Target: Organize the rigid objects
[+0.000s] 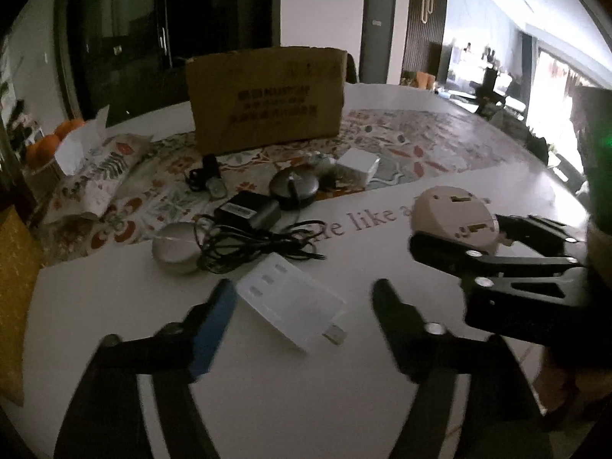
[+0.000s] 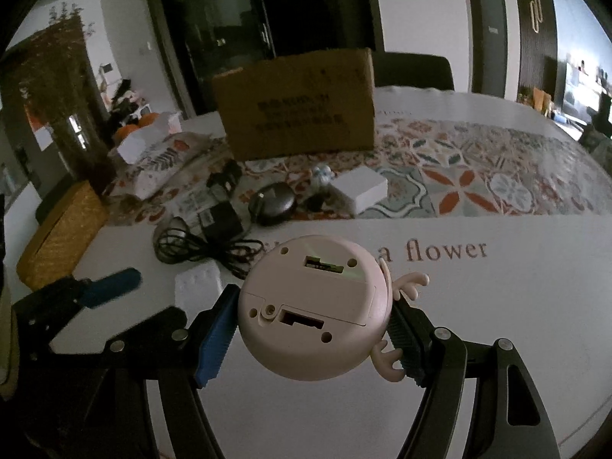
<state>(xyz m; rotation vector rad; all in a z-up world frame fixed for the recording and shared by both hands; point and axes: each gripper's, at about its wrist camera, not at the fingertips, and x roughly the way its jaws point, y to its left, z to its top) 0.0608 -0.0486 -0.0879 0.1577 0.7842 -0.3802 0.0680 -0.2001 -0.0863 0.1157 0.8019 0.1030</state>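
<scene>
My right gripper (image 2: 311,334) is shut on a round pink clock with small antlers (image 2: 311,306), its back side up, held above the white table; it also shows in the left wrist view (image 1: 453,218). My left gripper (image 1: 302,306) is open around a white charger plug (image 1: 290,306) lying on the table; the charger also shows in the right wrist view (image 2: 199,283). Behind it lie a grey round puck (image 1: 176,246), a black adapter with tangled cable (image 1: 248,210), a dark round device (image 1: 294,187) and a small white box (image 1: 359,164). A cardboard box (image 1: 267,99) stands at the back.
A floral table runner (image 2: 478,176) crosses the table. A patterned pouch (image 1: 103,176) and oranges (image 1: 57,137) lie at the left. A yellow woven box (image 2: 61,237) sits at the table's left edge. The table (image 2: 497,325) has printed lettering.
</scene>
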